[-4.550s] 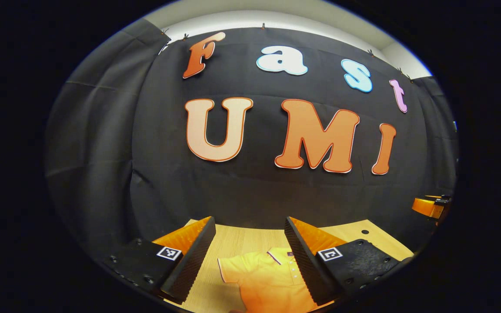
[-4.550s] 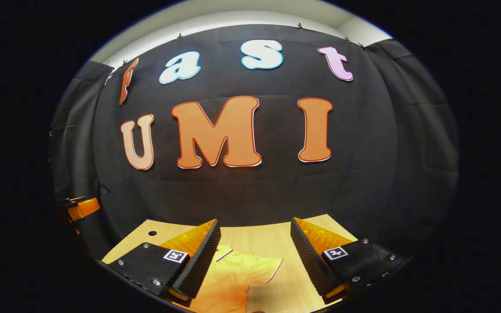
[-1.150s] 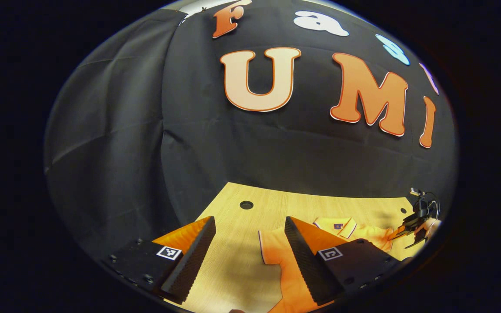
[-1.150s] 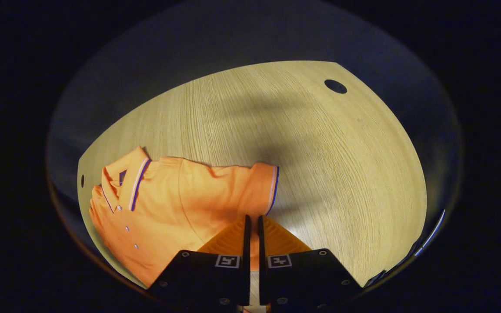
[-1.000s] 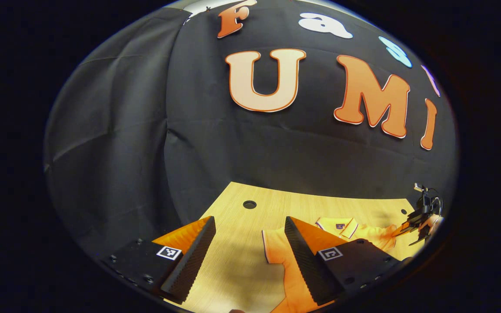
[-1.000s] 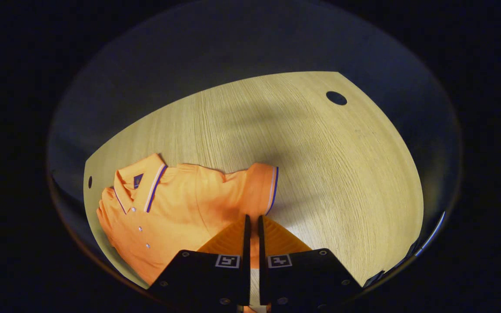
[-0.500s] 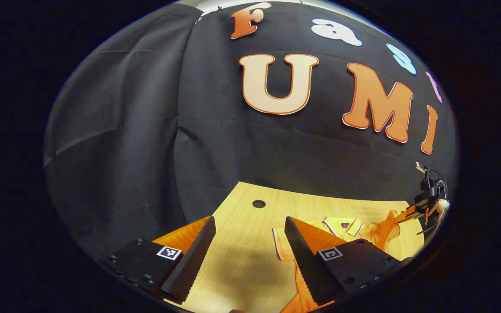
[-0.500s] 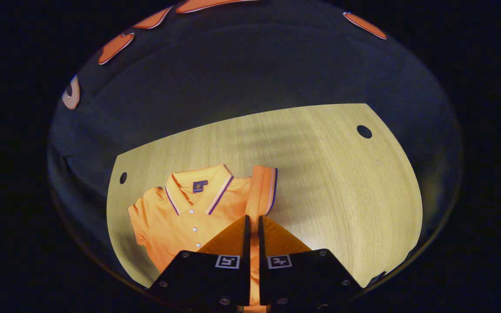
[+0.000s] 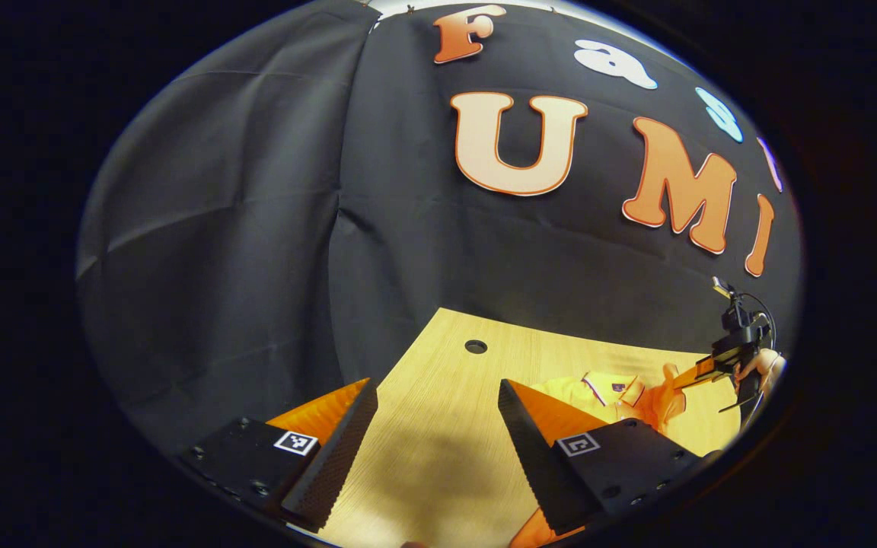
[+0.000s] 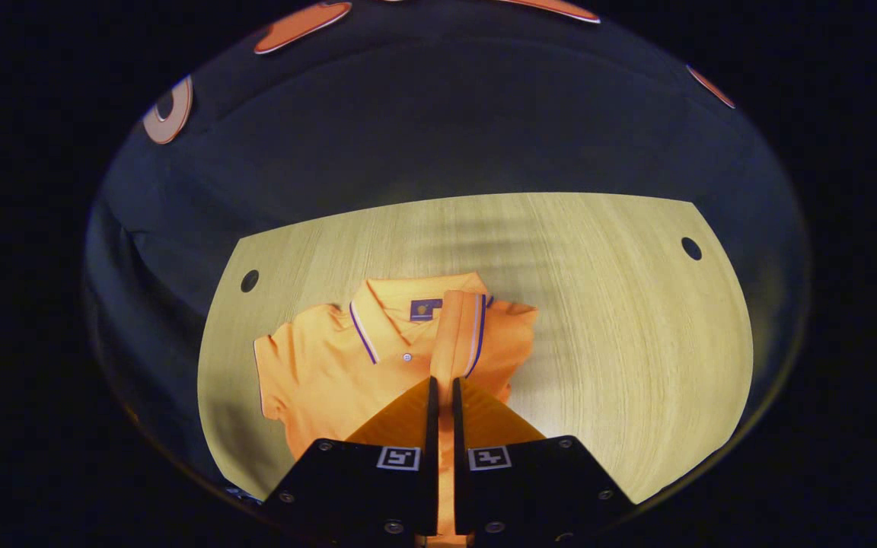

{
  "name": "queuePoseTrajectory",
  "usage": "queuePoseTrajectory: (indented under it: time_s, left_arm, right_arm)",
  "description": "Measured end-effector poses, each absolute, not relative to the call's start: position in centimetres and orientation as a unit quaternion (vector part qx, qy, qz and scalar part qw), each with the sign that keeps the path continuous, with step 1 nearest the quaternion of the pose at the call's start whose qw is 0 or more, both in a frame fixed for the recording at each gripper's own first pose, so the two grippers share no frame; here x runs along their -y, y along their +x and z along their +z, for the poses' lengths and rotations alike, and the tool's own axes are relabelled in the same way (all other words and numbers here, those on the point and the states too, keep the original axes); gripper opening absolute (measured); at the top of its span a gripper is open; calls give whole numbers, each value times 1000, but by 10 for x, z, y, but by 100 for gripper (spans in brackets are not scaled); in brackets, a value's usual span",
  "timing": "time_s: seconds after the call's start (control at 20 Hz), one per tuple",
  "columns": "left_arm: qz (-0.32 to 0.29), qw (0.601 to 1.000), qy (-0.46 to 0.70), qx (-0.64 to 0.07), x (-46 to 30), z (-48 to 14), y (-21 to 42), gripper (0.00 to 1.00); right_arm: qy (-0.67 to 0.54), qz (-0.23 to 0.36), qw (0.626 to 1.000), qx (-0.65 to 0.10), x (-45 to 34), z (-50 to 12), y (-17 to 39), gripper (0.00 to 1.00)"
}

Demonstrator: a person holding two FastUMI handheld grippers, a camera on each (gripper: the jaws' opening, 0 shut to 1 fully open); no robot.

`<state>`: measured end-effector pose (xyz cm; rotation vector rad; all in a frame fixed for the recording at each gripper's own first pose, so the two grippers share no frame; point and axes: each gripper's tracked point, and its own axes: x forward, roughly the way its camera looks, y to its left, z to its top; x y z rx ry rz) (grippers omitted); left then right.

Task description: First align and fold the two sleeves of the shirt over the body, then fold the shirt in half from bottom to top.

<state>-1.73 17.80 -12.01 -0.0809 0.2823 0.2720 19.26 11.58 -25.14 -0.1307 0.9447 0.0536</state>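
Observation:
An orange polo shirt (image 10: 332,373) with a striped collar lies front up on the wooden table (image 10: 606,320). My right gripper (image 10: 442,384) is shut on the shirt's right sleeve (image 10: 460,335), which is lifted and drawn over the chest toward the collar. The other sleeve (image 10: 271,373) lies flat at the left. In the left gripper view my left gripper (image 9: 436,388) stands open above bare table, to the left of the shirt (image 9: 598,388). Far right there, the right gripper (image 9: 716,365), held by a hand (image 9: 762,365), holds up the sleeve (image 9: 663,388).
The table has round holes near its back corners (image 10: 250,280) (image 10: 690,248) (image 9: 475,346). Black cloth walls close the booth behind and to the sides. Bare wood lies to the right of the shirt (image 10: 636,365).
My right gripper, shut on the sleeve, has lifted it and swung it over the shirt's chest. The left gripper has drifted left, staying open; the shirt sits farther right in its view.

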Motion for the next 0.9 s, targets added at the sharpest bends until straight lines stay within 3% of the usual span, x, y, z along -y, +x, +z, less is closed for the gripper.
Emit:
queuePoseTrajectory:
  time_s: [0.55,0.65,0.7,0.75,0.8,0.9]
  left_arm:
    - [129,977,-33,-165,-185,-132,-16,98]
    - [126,977,-35,-168,-183,-134,-14,98]
    - [123,977,-36,-170,-180,-135,-12,98]
    - [120,977,-37,-173,-177,-137,-9,98]
    - [116,977,-38,-176,-173,-138,-5,98]
    - [106,977,-42,-182,-163,-143,2,98]
  right_arm:
    - [-67,71,873,-478,-167,-308,191,9]
    - [-61,82,869,-484,-174,-312,189,17]
    - [-63,83,868,-486,-174,-313,188,37]
    - [-65,83,868,-485,-174,-313,188,42]
    - [-66,83,868,-485,-173,-315,188,57]
    - [-67,78,874,-476,-169,-309,190,100]
